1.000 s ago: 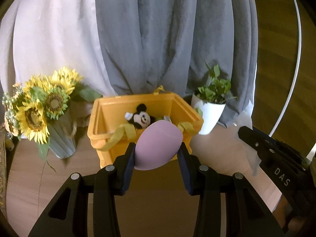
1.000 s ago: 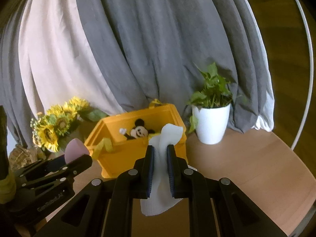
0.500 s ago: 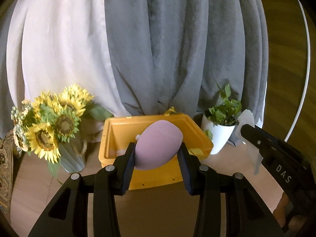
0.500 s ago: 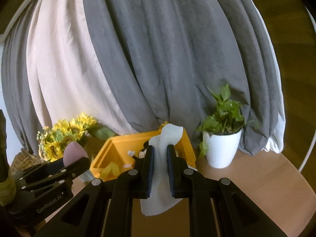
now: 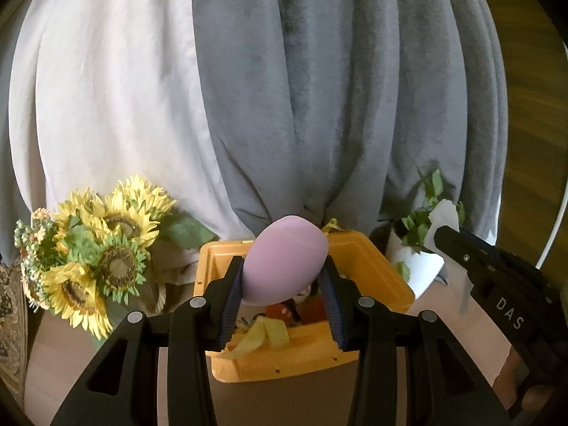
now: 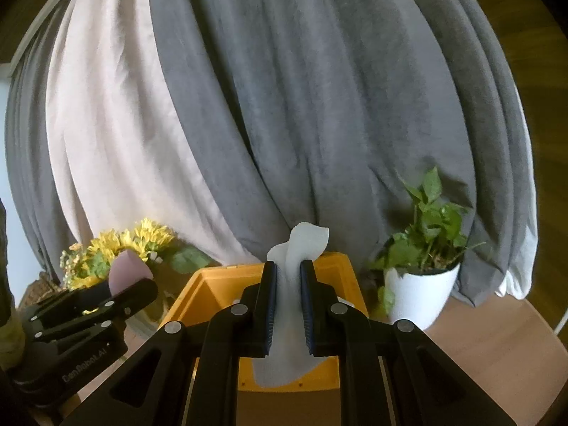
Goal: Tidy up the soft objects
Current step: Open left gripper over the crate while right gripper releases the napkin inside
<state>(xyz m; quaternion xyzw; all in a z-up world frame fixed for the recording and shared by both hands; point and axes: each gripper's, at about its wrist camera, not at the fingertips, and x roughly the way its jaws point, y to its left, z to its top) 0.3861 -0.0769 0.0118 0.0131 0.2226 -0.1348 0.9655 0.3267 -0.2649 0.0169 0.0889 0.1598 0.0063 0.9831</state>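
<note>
Between the two blue-padded fingers of the left gripper (image 5: 282, 293), in the left wrist view, a pink egg-shaped soft object (image 5: 284, 261) is clamped, the jaws being parted only as far as its width and the pads being pressed against its sides. Just beyond and below those fingertips a yellow bin (image 5: 369, 266) is seen on the wooden table (image 5: 64, 362), with a yellow ribbon (image 5: 264, 332) and parts of a plush toy (image 5: 284, 310) lying inside it; the toy is largely hidden behind the pink object. To the left of the gripper a bunch of sunflowers (image 5: 103, 259) is placed, and to its right a potted plant (image 5: 422, 241) in a white pot is partly covered by the right gripper (image 5: 445, 234), from whose tip a white cloth (image 5: 443, 214) sticks out. Grey and white curtains (image 5: 319, 99) hang behind everything. Ahead of the right gripper (image 6: 288, 309), in the right wrist view, the same yellow bin (image 6: 346, 277) is found directly beyond the fingertips. The jaws are closed almost fully, and the white cloth (image 6: 294, 248) is pinched between the pads, rising above them and hanging below them in front of the bin's near wall. To the right of the fingers the potted plant (image 6: 424, 266) is seen; to the left the left gripper (image 6: 133, 284) is visible with the pink object (image 6: 126, 271) at its tip, in front of the sunflowers (image 6: 135, 239).
</note>
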